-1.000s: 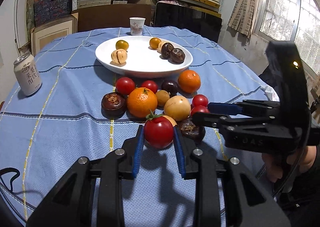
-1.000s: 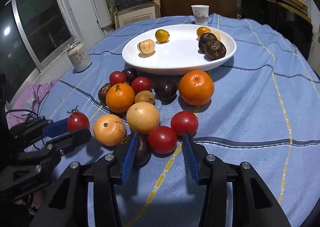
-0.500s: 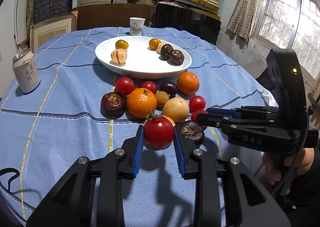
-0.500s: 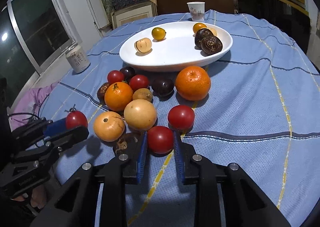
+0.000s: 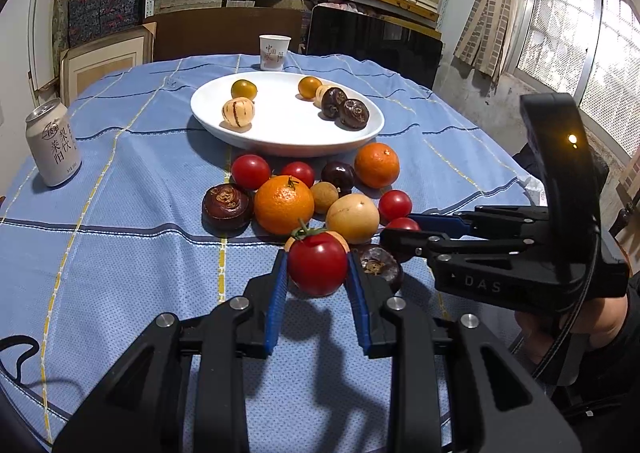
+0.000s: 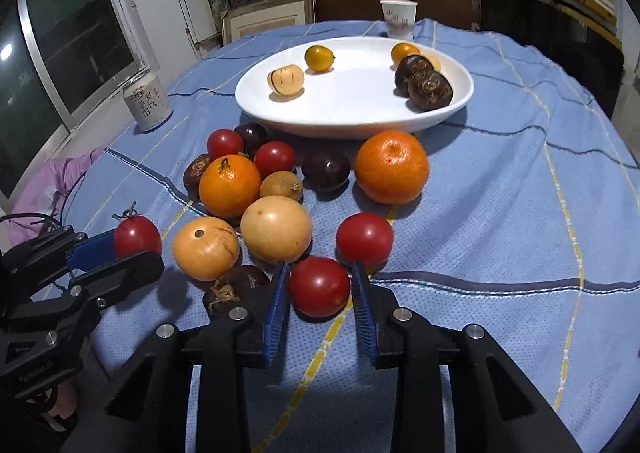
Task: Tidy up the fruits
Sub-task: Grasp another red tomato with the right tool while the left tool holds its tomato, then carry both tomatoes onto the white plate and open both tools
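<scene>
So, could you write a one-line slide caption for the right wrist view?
Right gripper fingers closed on a red tomato on the blue tablecloth, white plate of fruit behind.

A dark brown, wrinkled round fruit lies half hidden behind the right hand-held gripper's left finger. The white paper cup's printed characters are too small to read.

Glossy tomato; matt woven tablecloth.
</scene>
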